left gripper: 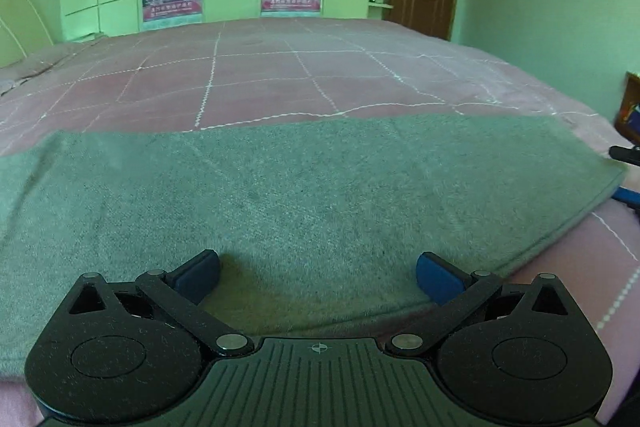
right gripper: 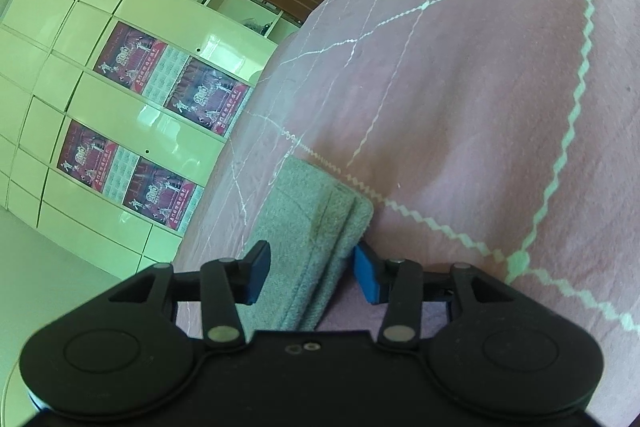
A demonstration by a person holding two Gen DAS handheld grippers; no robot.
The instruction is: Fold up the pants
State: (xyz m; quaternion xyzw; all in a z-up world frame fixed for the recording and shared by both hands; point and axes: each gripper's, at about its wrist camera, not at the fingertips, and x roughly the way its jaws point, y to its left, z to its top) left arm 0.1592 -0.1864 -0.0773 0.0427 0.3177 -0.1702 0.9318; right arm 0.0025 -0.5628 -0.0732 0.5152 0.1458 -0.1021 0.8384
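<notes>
A: While the grey pants lie flat on the pink quilted bed, you see they are soft and thick like fleece; they look light, not slippery, and they bend wherever you lift them.

B: And your grippers?

A: Your left gripper is spread wide above the near edge of the pants, grasping nothing; your right gripper has the folded end of the pants between its jaws, but the pads are apart from the cloth, so it is released.

B: Where do you take hold?

A: I judge at the stacked hem, all layers together; a single layer would slide and spoil the fold.
</notes>
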